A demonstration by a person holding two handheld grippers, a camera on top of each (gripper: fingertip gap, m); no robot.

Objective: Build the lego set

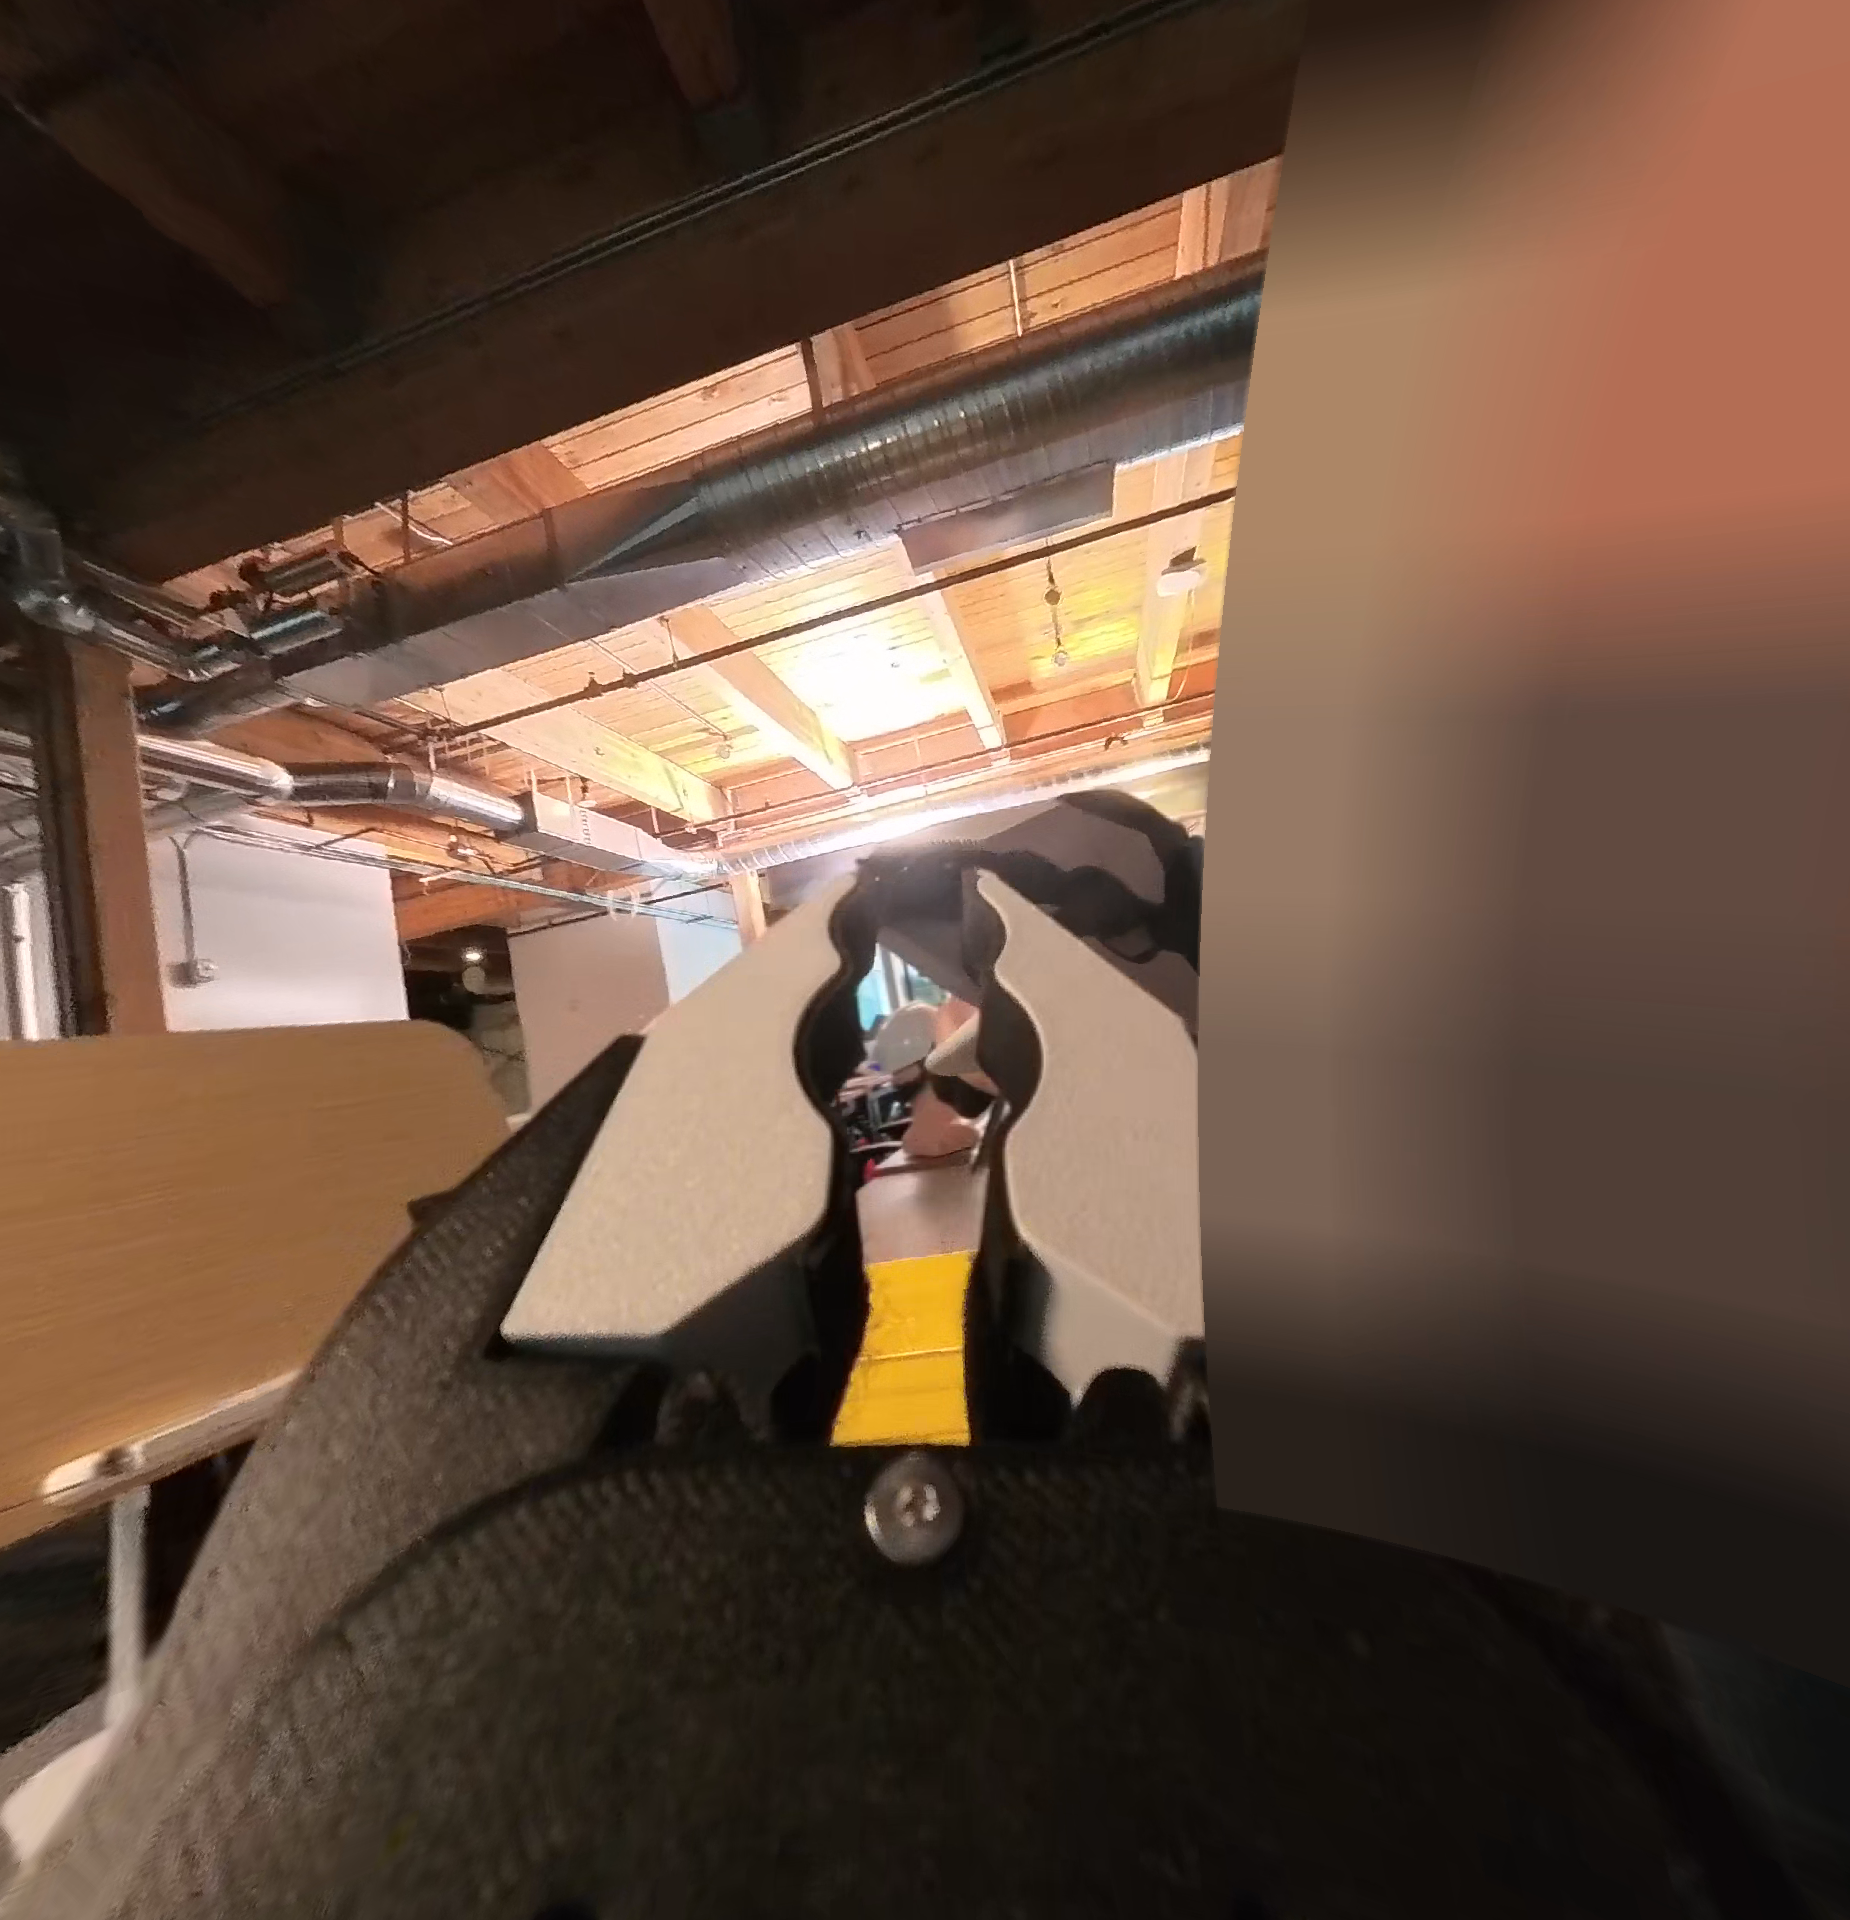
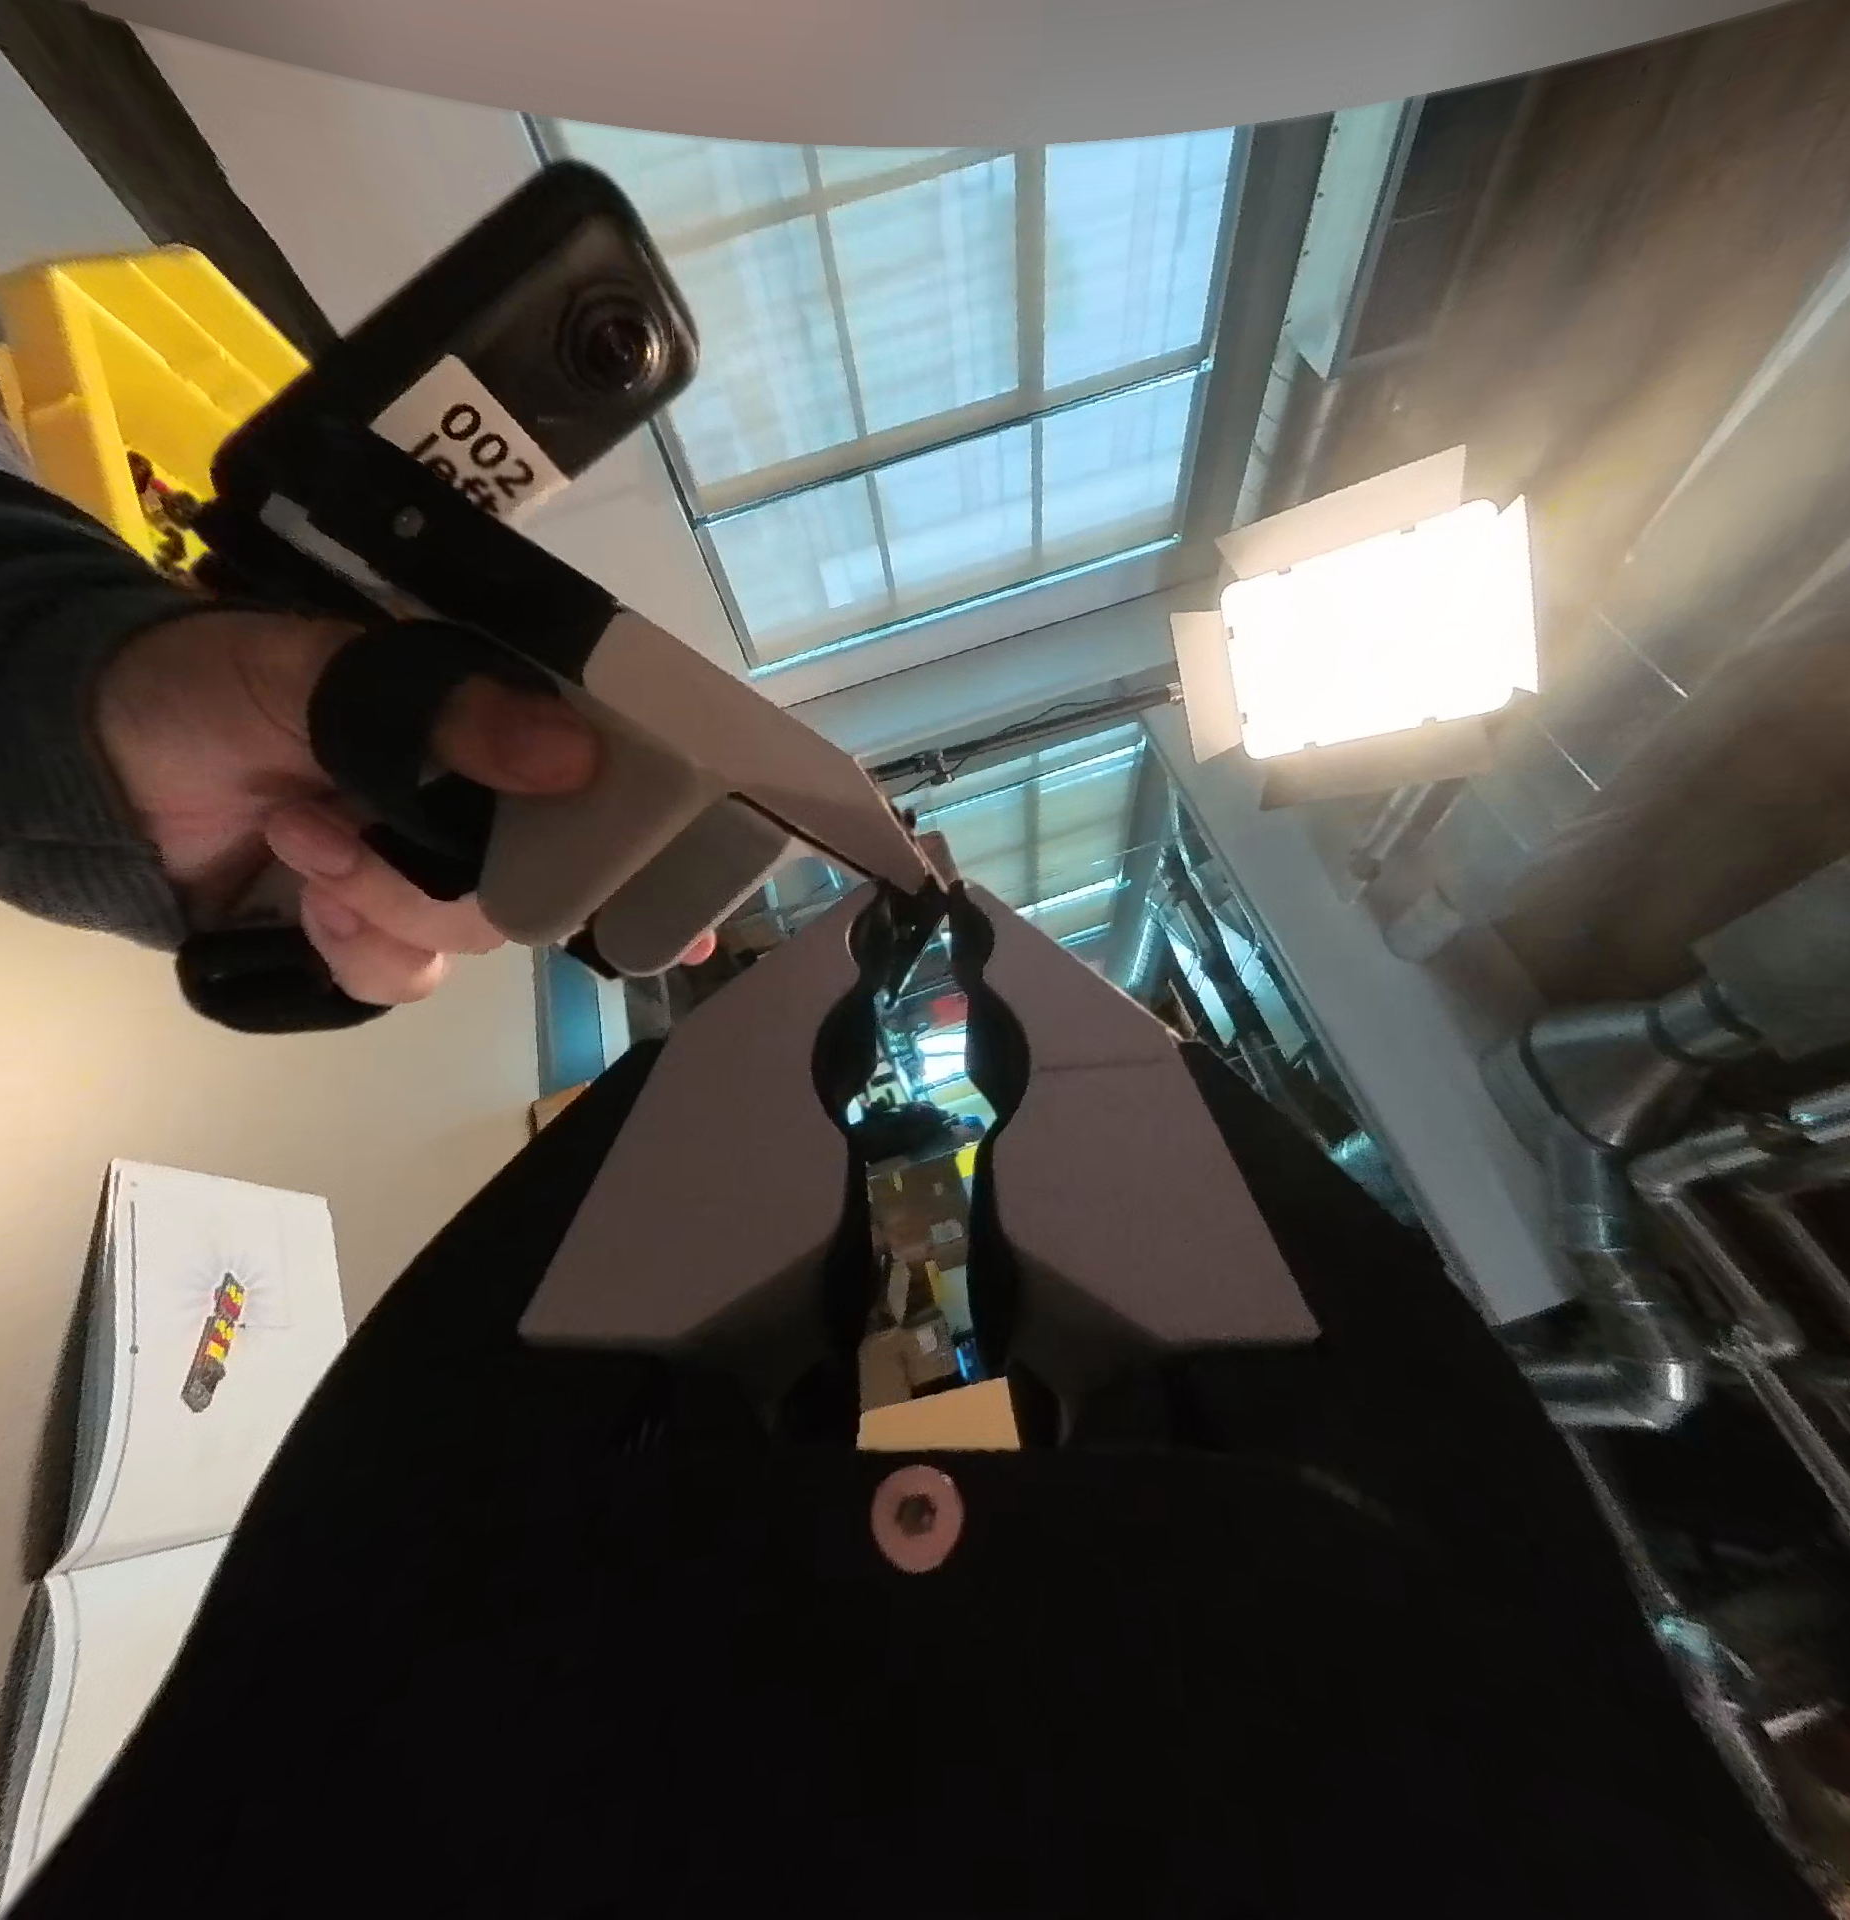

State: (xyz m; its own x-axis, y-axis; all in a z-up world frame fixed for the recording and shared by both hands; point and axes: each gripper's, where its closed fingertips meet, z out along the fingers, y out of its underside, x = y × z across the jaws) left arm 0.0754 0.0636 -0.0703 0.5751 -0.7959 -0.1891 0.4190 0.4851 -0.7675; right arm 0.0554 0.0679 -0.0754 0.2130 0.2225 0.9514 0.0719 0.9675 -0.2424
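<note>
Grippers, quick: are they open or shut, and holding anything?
Left gripper: shut, tips pinching a small dark piece.
Right gripper: shut on what looks like the same piece, tips meeting the left's.

Both wrist cameras tilt upward, close behind their claws, sharing the meeting fingertips [image 2: 916,894].

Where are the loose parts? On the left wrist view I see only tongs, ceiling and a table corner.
Observer: A yellow bin holding small pieces shows at the right wrist view's upper left.
Operator: Any instructions out?
Observer: Yes, an open white booklet lies at the lower left.
Operator: What's at my tongs' tips?
Observer: The right tongs meet the left tongs tip to tip around a small dark piece; which pair grips it I cannot tell.
</note>
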